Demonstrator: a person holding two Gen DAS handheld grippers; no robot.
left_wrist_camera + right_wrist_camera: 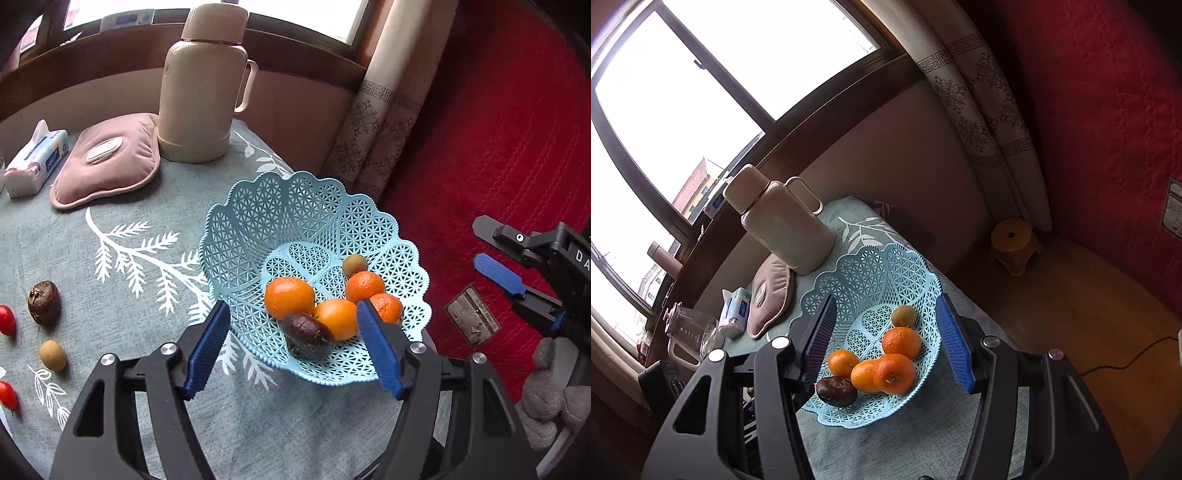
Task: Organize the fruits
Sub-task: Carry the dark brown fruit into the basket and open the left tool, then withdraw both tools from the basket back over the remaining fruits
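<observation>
Light-blue lattice basket (258, 221) on the leaf-print tablecloth (110, 277), holding four oranges (289, 297), one dark wrinkled fruit (306, 336) and one small brown fruit (354, 264) (more fruit lies loose on the cloth). Left gripper (291, 350): fingers spread wide above the basket, empty. Right gripper (886, 343): fingers apart, empty.

Big bright window (676, 110) behind the desk (155, 229), patterned curtain (990, 110), red quilted wall (1108, 110), wooden floor (1089, 314), little yellow stool (1014, 243).

Oranges (289, 297) in basket (236, 236), flask (201, 85) behind, tissues (35, 162) far left
</observation>
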